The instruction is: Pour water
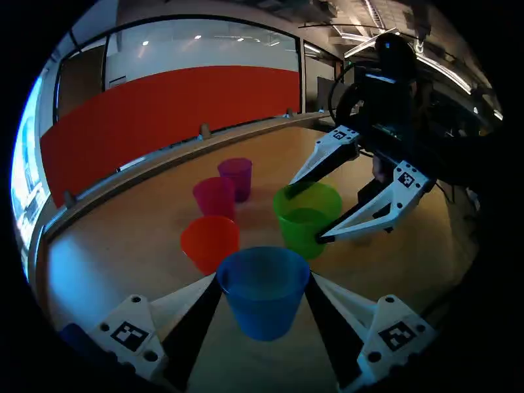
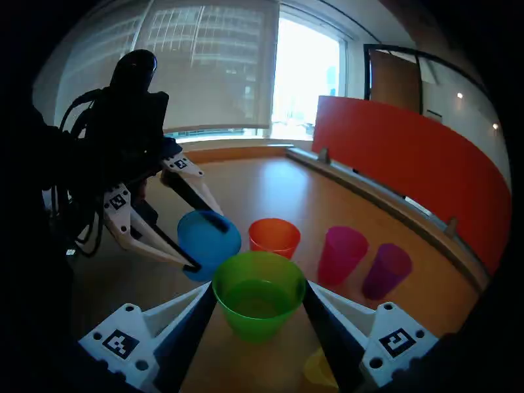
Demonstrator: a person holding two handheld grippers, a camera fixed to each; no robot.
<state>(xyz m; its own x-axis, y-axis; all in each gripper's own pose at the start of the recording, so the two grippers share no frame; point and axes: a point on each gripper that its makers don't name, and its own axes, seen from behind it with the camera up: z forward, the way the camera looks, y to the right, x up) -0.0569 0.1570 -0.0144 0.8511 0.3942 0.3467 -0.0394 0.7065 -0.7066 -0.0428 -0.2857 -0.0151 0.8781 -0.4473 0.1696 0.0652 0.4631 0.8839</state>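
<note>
Green cup (image 2: 259, 301), smooth tapered plastic with liquid inside, is being gripped by the right gripper's (image 2: 259, 285) white, square-marker-tagged fingers. The left gripper's (image 1: 263, 278) fingers are clamping the blue cup (image 1: 263, 298) just to its left. Bare wooden worktop (image 1: 124, 242) is spreading around the orange cup (image 1: 209, 243), pink cup (image 1: 214, 196) and purple cup (image 1: 236, 177) farther off.

left gripper (image 1: 263, 281) pinching a blue cup (image 1: 263, 301) from both sides, right gripper (image 1: 306, 216) farther back clamping a green cup (image 1: 298, 237), maybe water inside, hard to tell, orange cup (image 1: 209, 243), pink cup (image 1: 214, 198), purple cup (image 1: 236, 177) on the wooden table (image 1: 131, 242), red panel (image 1: 164, 111) behind
</note>
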